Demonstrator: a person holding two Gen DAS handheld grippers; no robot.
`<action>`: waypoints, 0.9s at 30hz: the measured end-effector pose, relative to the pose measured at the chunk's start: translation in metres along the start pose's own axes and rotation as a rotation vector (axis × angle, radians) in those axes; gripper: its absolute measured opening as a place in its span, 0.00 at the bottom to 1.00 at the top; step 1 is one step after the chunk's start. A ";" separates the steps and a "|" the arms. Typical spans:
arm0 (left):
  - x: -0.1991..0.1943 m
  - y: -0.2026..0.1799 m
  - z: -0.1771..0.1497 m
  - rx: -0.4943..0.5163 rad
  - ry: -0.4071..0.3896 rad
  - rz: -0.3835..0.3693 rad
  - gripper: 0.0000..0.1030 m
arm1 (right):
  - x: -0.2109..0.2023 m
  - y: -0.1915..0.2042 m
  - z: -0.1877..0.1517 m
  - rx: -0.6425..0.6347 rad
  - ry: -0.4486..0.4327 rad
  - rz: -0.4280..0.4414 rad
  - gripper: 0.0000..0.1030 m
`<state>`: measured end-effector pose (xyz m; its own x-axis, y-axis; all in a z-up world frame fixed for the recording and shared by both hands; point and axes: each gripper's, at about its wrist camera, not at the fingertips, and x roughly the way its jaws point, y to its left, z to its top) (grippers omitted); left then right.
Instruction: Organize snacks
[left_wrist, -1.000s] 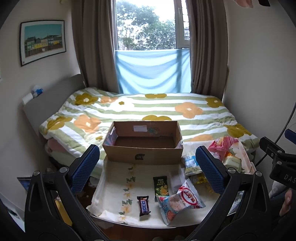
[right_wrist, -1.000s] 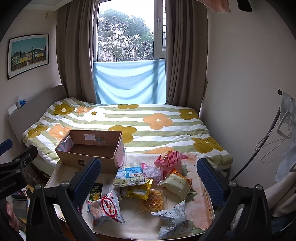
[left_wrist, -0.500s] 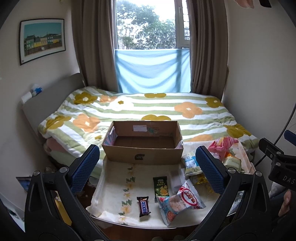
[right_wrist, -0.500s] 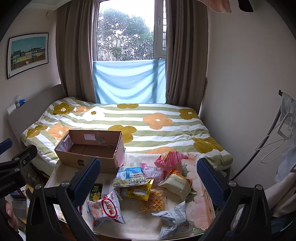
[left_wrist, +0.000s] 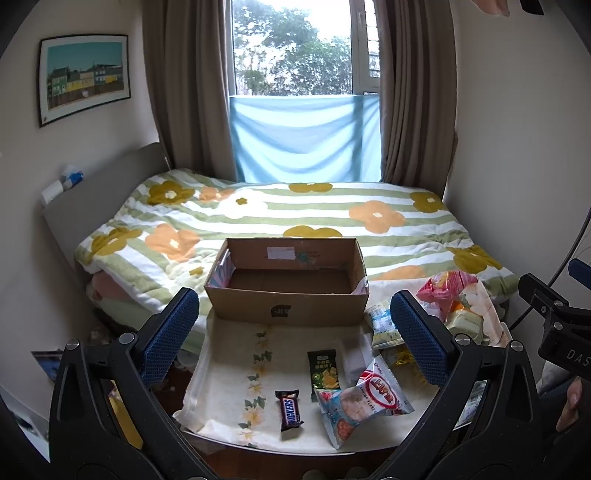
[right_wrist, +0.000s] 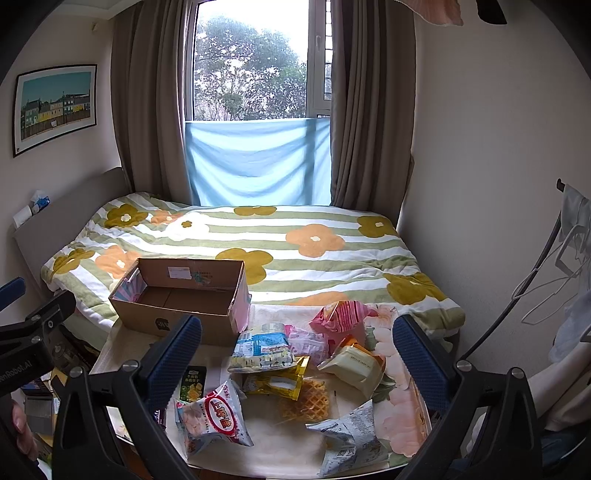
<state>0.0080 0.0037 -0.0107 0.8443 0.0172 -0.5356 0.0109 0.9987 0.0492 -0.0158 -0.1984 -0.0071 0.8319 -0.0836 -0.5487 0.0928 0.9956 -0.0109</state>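
The left tool (left_wrist: 294, 325) has its two blue-padded fingers (left_wrist: 170, 332) spread wide apart, holding nothing and touching nothing; it hangs above the near edge of the surface (left_wrist: 236, 373). The right tool (right_wrist: 297, 350) is likewise wide open and empty, raised over the pile of snacks.

An open cardboard box (left_wrist: 286, 308) stands at the far end of the surface, against the bed (left_wrist: 295, 218), upright and with no snacks visible in it. On the cloth in front of it lie a Snickers bar (left_wrist: 290, 410), a small green packet (left_wrist: 323, 369) just beyond it, and a white shrimp-flakes bag (left_wrist: 365, 402) touching the green packet's near corner. To the right of the box the rest lies heaped: a blue-and-white packet (right_wrist: 264, 350), a pink bag (right_wrist: 341, 314), a cream pouch (right_wrist: 354, 367), a yellow packet (right_wrist: 277, 382), a waffle (right_wrist: 306, 400) and a grey-white wrapper (right_wrist: 351, 439) nearest the edge.

Against the frames a second and half a second ago, both tools show the same gap, and the box and snacks lie in the same places; only the view has shifted very slightly
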 end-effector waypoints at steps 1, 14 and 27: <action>0.000 0.000 0.000 -0.001 0.000 0.000 1.00 | 0.004 0.001 -0.001 0.000 0.001 0.001 1.00; 0.002 0.004 -0.001 -0.003 0.002 -0.004 1.00 | 0.010 0.005 -0.005 0.006 -0.004 -0.005 1.00; 0.056 0.004 -0.033 -0.017 0.213 -0.080 1.00 | 0.042 -0.029 -0.028 0.056 0.142 0.000 1.00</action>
<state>0.0375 0.0105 -0.0678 0.7091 -0.0548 -0.7030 0.0629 0.9979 -0.0143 0.0015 -0.2292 -0.0530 0.7462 -0.0730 -0.6617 0.1265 0.9914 0.0332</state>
